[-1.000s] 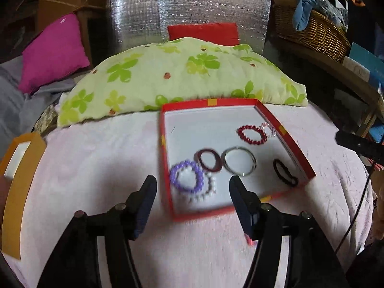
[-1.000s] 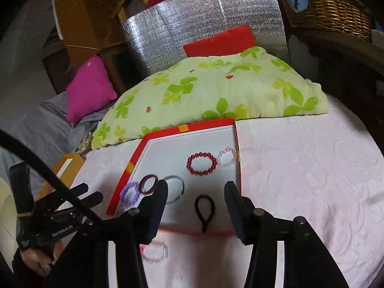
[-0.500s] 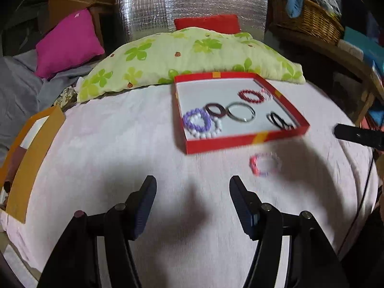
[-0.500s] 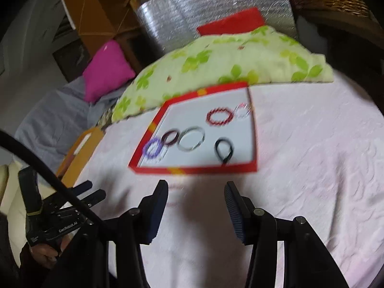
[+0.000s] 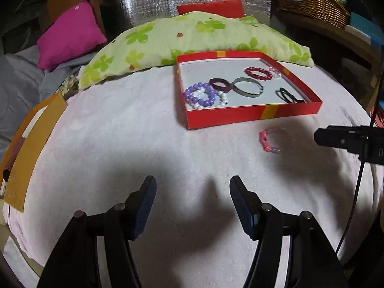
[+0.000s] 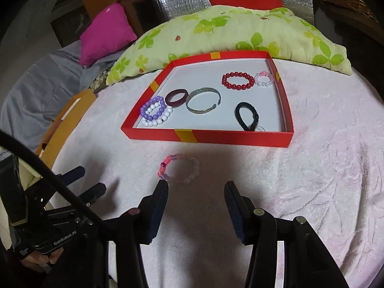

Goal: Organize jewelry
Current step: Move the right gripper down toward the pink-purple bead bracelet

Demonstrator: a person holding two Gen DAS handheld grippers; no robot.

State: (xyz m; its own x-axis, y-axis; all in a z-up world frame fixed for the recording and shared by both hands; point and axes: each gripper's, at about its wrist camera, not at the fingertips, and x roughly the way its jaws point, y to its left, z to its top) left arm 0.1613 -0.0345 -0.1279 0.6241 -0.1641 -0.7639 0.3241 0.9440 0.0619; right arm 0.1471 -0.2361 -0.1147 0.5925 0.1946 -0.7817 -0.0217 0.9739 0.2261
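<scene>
One pink bead bracelet lies on the pink-covered bed, just near of the red tray holding the others; the right gripper hovers right behind it, jaws spread and empty; the left gripper waits, jaws spread; the next move, I'd say, is lowering to pinch the beads without snagging cloth.

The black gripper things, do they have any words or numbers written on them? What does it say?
"GenRobot.AI": white letters on the black body of the left gripper, seen from the right wrist view.
A small white label just below it: too small to read.
A white mark at the picture's edge on the right gripper: cut off, unreadable.
Nothing to read on the red box.
</scene>
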